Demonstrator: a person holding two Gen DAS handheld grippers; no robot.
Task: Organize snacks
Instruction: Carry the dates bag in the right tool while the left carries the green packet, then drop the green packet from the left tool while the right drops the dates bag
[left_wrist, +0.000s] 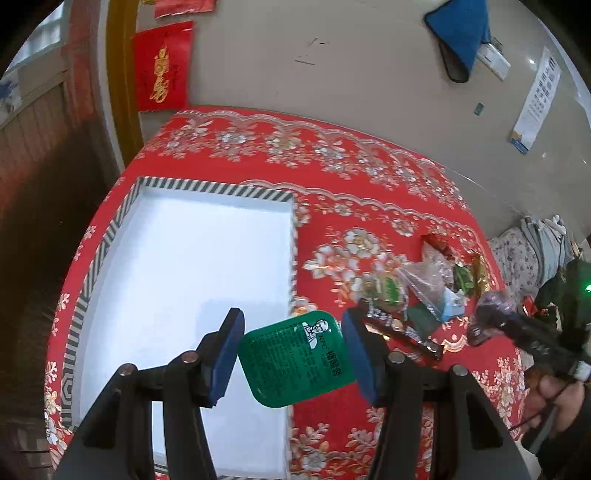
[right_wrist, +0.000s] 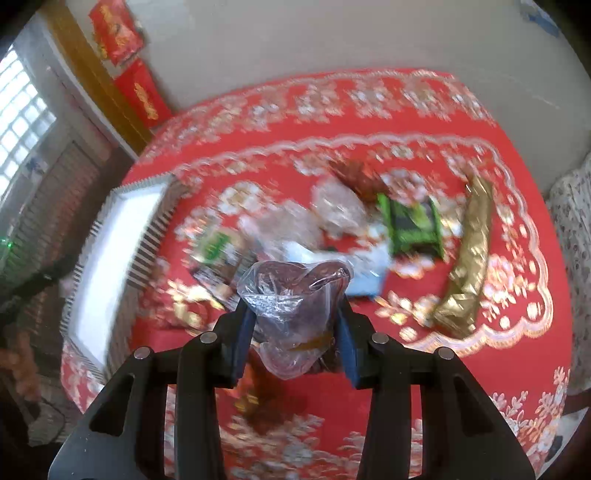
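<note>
My left gripper (left_wrist: 293, 354) is shut on a green KFC sauce packet (left_wrist: 295, 358), held over the right edge of a white striped-rim box (left_wrist: 110, 236). My right gripper (right_wrist: 293, 332) is shut on a clear bag of dark reddish snacks (right_wrist: 295, 302), raised above the red tablecloth; it also shows at the right of the left wrist view (left_wrist: 491, 321). A pile of snacks lies on the cloth: a green packet (right_wrist: 413, 225), a gold wrapper (right_wrist: 469, 258), clear bags (right_wrist: 340, 206) and a dark bar (left_wrist: 402, 332). The box (right_wrist: 110, 258) sits left of the pile.
The table carries a red floral cloth (left_wrist: 332, 166) and stands against a beige wall. A red banner (left_wrist: 162, 66) hangs at the left by a wooden frame. A blue cloth (left_wrist: 461, 33) hangs on the wall. Patterned fabric (left_wrist: 532, 247) lies beyond the table's right edge.
</note>
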